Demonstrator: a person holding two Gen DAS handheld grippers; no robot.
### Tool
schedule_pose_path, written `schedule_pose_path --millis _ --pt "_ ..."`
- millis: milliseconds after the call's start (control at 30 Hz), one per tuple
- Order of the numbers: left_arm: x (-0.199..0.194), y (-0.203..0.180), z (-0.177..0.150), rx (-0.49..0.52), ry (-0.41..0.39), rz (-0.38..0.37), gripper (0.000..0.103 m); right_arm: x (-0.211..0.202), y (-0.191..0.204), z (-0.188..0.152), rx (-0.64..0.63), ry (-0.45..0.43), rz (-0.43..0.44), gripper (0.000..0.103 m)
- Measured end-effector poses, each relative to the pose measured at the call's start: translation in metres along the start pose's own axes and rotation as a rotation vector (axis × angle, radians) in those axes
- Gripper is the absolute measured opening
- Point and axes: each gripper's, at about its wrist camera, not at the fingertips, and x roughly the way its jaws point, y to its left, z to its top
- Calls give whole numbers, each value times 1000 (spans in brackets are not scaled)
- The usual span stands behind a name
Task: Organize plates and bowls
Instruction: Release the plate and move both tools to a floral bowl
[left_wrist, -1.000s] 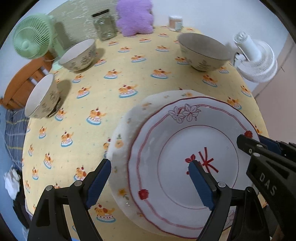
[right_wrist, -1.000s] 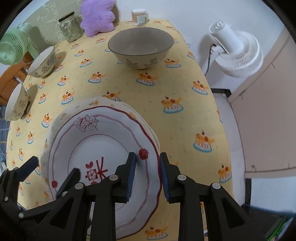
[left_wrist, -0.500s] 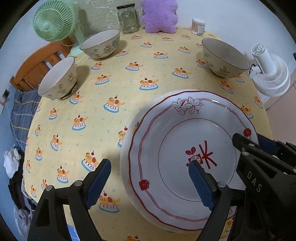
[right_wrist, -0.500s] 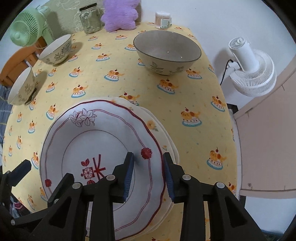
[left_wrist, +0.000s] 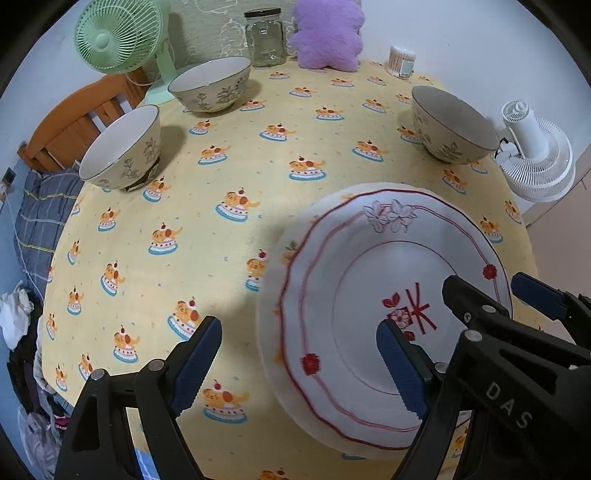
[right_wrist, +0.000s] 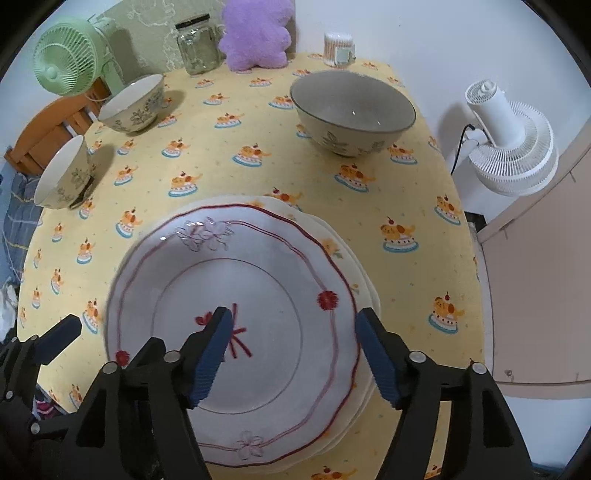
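Note:
A white plate with red trim (left_wrist: 354, 295) (right_wrist: 258, 295) lies on top of a stack of plates (right_wrist: 351, 258) at the near side of the yellow table. My left gripper (left_wrist: 299, 354) is open and empty above the stack's left edge. My right gripper (right_wrist: 295, 347) is open and empty above the top plate's right half. Three floral bowls stand apart: one at the far right (left_wrist: 452, 129) (right_wrist: 351, 110), one at the far left (left_wrist: 210, 83) (right_wrist: 131, 103), one tilted at the left edge (left_wrist: 122, 147) (right_wrist: 62, 173).
A green fan (left_wrist: 118, 33), a glass jar (left_wrist: 264, 37), a purple plush (left_wrist: 327, 33) and a small container (left_wrist: 400, 61) line the table's far edge. A white fan (right_wrist: 509, 144) stands off the table to the right. A wooden chair (left_wrist: 74, 125) is at the left.
My right gripper has opened and let go of the red-trimmed plate's rim, leaving it on the stack. Both grippers have drawn back and up a little.

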Motion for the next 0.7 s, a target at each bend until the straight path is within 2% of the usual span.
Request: schedule_pose_path --millis 233,500,700 --pt "-9 41 6 47 -53 -28 87 -10 39 0 38 -38 -7 75" --pt "-22 104 17 122 -115 -89 87 -30 105 6 113 -87 -69 75" --pt "-28 153 28 145 -168 -124 86 -38 152 14 148 -134 -66 75"
